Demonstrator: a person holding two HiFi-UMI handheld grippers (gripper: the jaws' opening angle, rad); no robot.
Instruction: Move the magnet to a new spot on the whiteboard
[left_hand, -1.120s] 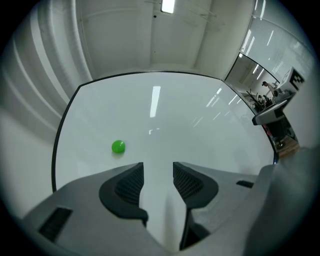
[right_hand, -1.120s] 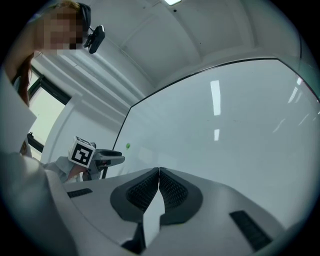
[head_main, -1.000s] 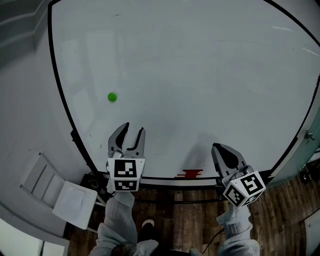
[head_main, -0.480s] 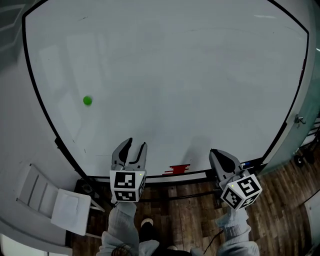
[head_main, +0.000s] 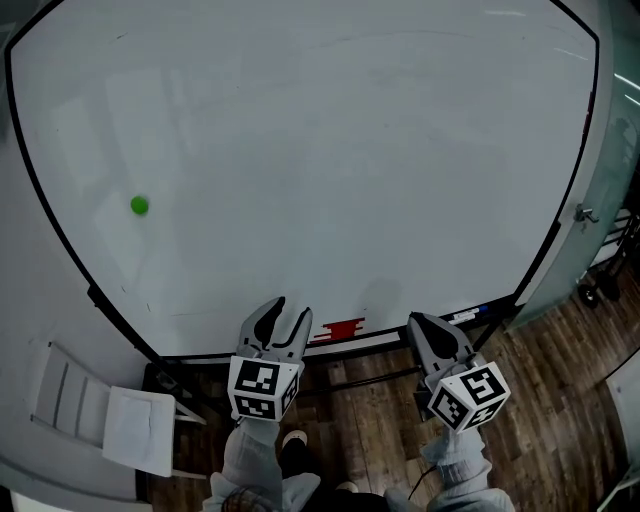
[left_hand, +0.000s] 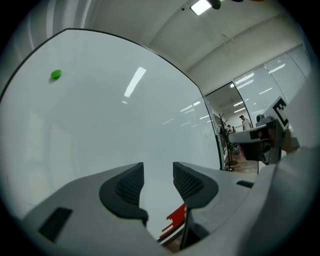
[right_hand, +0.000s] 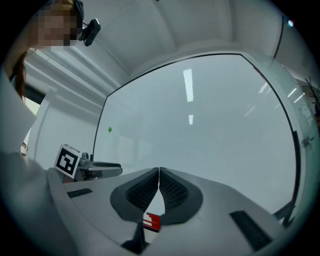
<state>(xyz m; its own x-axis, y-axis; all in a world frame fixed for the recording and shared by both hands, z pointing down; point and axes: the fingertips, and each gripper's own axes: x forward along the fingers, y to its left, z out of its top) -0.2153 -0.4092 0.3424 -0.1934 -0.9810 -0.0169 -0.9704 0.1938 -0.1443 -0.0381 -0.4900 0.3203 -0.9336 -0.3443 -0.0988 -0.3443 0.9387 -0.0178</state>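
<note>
Two claws sit low at the bottom edge of the whiteboard (head_main: 330, 150). The green magnet (head_main: 139, 205) sticks to the board far over at its left side, well apart from both.

Only the head view gives us both claws at once. The left claw (head_main: 288, 308) and the right claw (head_main: 417, 322) are side by side above the wood floor (head_main: 560, 400). A red object (head_main: 343, 328) lies on the board's ledge (head_main: 420, 338) between them.

The left claw's own view adds what the head view lacks: a ceiling lamp (left_hand: 201, 6) and a glass-walled room (left_hand: 250, 115) off to the right. It shows the magnet high at the top left of the board.

The right claw's view takes in the left claw from the side, low at the left. The magnet is a tiny green dot on the board above it.

The left claw's jaws stand well apart, and we see only bare board and the red object through the gap; it grips nothing. The right claw's pads meet at their tips and hold nothing.
</note>
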